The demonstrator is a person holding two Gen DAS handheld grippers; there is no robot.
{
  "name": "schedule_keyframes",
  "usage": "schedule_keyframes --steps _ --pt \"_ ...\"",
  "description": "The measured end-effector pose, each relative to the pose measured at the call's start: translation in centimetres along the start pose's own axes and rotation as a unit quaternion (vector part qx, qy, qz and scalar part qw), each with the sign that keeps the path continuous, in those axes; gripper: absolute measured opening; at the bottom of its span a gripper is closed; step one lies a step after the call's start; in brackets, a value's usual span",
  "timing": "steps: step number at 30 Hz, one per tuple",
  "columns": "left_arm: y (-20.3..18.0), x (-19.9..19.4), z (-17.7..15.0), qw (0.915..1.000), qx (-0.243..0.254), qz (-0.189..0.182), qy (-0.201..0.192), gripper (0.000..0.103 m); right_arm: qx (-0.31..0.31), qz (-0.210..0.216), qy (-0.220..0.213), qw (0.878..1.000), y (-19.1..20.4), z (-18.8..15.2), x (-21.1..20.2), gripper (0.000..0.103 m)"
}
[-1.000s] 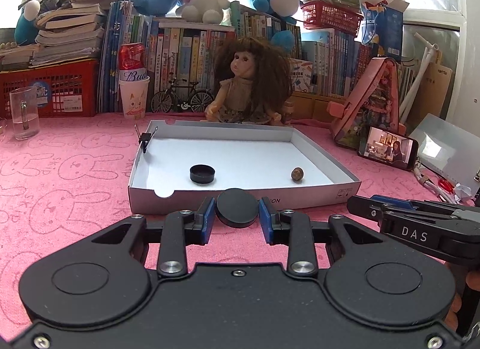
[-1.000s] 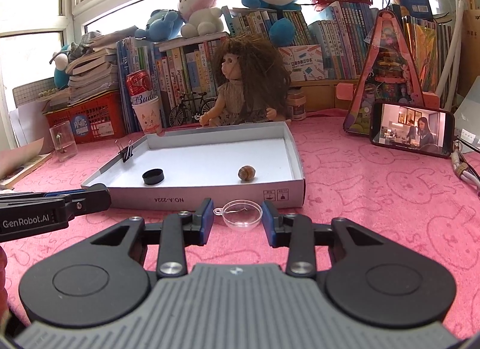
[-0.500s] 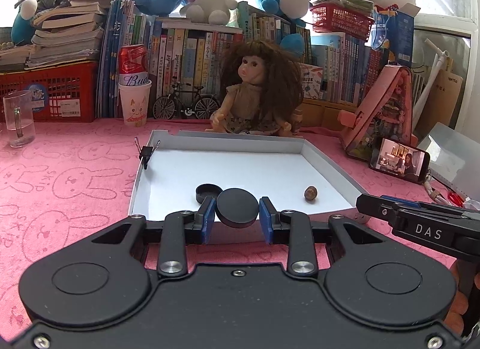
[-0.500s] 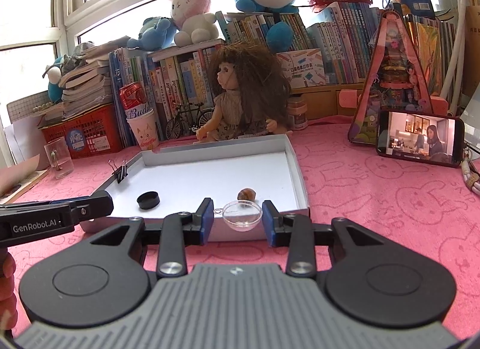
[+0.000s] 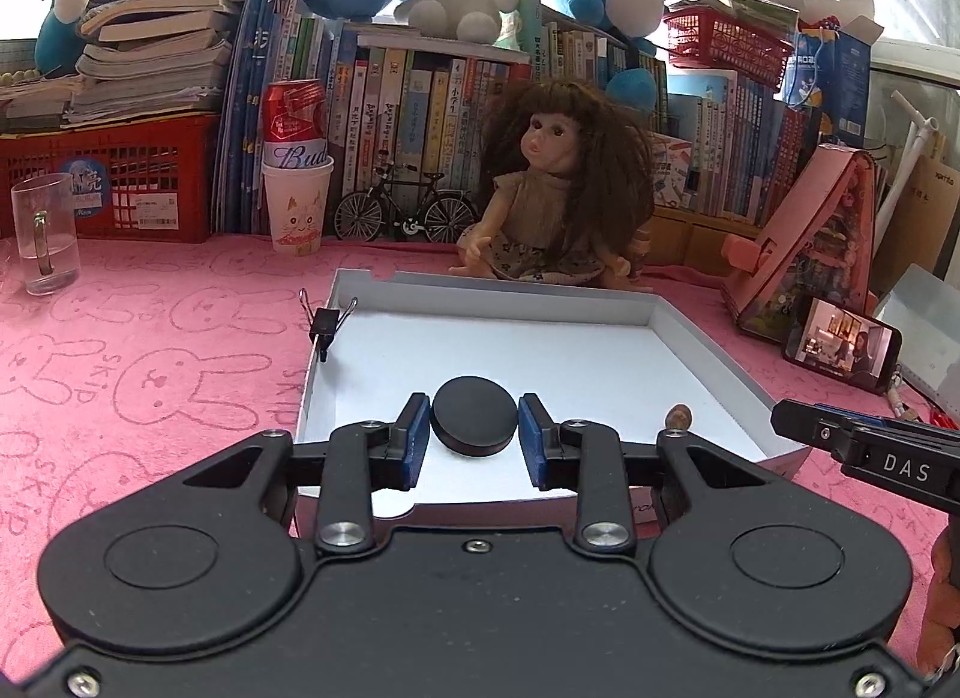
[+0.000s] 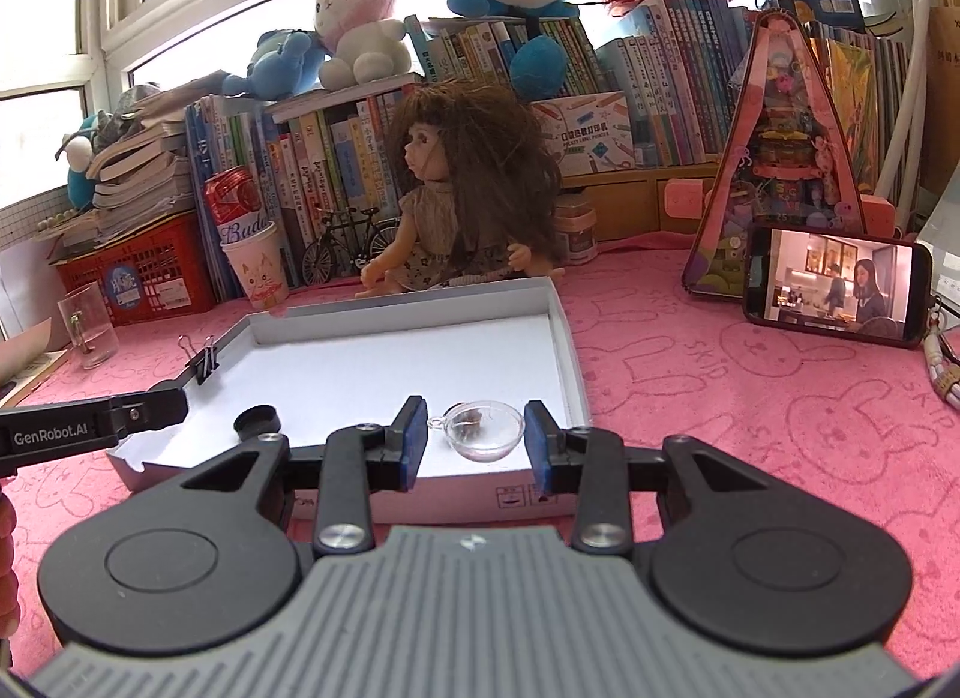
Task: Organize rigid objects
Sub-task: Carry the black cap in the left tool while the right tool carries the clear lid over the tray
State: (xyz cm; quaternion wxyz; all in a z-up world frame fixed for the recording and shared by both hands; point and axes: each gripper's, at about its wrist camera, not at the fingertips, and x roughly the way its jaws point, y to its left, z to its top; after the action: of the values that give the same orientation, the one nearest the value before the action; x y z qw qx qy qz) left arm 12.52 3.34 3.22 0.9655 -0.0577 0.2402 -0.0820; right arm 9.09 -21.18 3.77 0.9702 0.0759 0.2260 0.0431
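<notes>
My left gripper (image 5: 474,437) is shut on a black round lid (image 5: 475,415) and holds it over the near part of the white shallow box (image 5: 600,308). My right gripper (image 6: 475,440) is shut on a clear plastic half-dome (image 6: 485,429) with a small ring, held above the box's (image 6: 420,305) near right part. A small black cap (image 6: 259,419) lies in the box at the near left. A small brown nut (image 5: 678,415) lies in it at the near right; through the dome it shows as a brown spot. A black binder clip (image 5: 326,321) grips the box's left wall.
A doll (image 5: 555,200) sits just behind the box. A phone (image 6: 837,284) leans on a pink triangular toy house (image 6: 780,158) at the right. A glass mug (image 5: 45,233), paper cup with a can (image 5: 297,188), red crate and books line the back. Pink cloth covers the table.
Both grippers have moved forward and up over the box's near edge, each still holding its object. The black cap is now hidden behind the lid in the left wrist view.
</notes>
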Motion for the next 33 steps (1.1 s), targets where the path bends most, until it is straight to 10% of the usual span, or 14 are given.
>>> schedule_keyframes --steps 33 --pt "1.2 5.8 0.5 0.9988 -0.012 0.027 0.04 0.03 0.034 -0.002 0.066 0.997 -2.2 2.1 6.2 0.04"
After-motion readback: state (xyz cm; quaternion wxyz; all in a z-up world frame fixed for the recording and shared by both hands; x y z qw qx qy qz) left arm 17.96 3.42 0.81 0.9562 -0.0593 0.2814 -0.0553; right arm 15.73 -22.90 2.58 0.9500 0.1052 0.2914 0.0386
